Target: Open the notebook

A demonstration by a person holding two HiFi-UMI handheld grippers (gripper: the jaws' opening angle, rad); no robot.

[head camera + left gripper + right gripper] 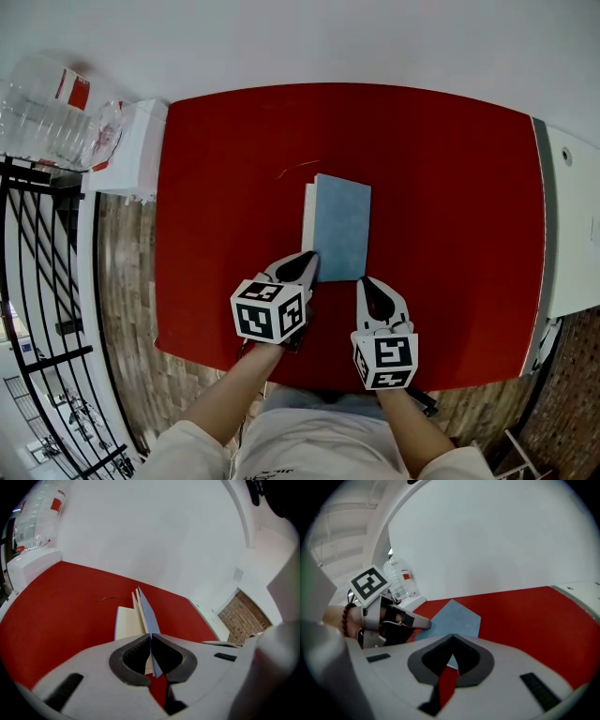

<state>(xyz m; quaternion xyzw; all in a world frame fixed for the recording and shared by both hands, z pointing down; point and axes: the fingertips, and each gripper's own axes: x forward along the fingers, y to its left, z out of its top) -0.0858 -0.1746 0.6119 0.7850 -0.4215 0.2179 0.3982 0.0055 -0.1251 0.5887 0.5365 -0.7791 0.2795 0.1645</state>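
A notebook with a blue cover (342,225) lies in the middle of the red table (450,187). My left gripper (309,268) is at its near left corner, shut on the edge of the blue cover (146,609). The cover stands lifted edge-on above the cream pages (127,623); a strip of those pages (307,214) shows along the left side. My right gripper (368,284) is shut at the near right corner, its tips against the notebook's near edge (457,618), with nothing between them. The right gripper view shows the left gripper (423,623) on the cover.
A clear plastic bottle (56,122) lies on a white ledge (131,150) left of the table. A white counter (572,225) borders the table's right side. A black railing (37,281) runs along the far left. White wall stands behind the table.
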